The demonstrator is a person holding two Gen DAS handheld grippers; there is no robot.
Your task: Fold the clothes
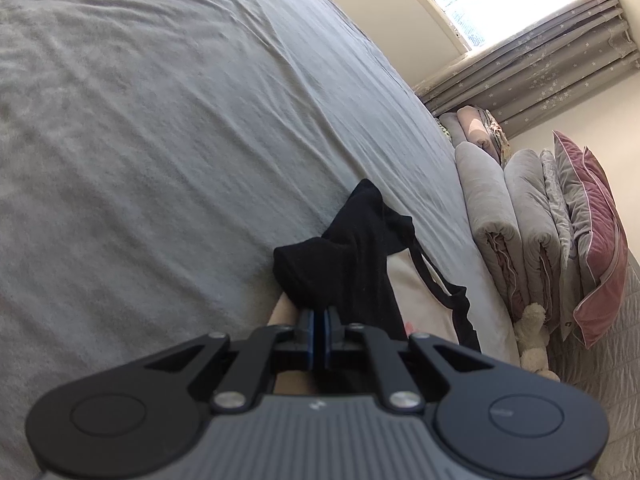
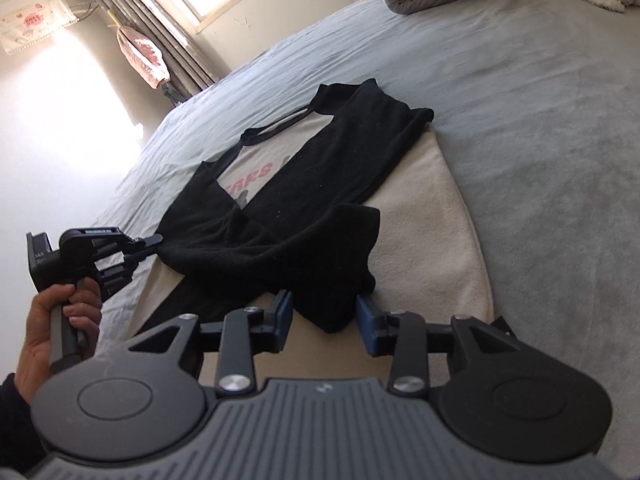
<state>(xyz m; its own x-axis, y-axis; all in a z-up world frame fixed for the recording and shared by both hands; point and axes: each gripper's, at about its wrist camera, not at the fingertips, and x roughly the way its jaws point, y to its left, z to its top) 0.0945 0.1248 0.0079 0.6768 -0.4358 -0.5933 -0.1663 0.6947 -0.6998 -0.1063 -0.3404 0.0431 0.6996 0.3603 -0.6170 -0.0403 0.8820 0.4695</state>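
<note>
On a grey bed (image 2: 520, 92), the left gripper (image 1: 319, 312) had its jaws clenched on a black garment (image 2: 280, 216); the right gripper (image 2: 324, 312) was spread wide around the garment's fold.

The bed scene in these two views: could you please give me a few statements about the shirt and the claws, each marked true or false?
1. The left claw is shut on a black sleeve of the shirt. True.
2. The right claw is clamped on the shirt's collar. False: it is open, with black cloth between its jaws near the hem end.
3. The shirt lies on a grey sheet. True.
4. The shirt is plain white all over. False: cream body, black sleeves, pink lettering.
5. Folded quilts are stacked at the bed's edge. True.
</note>
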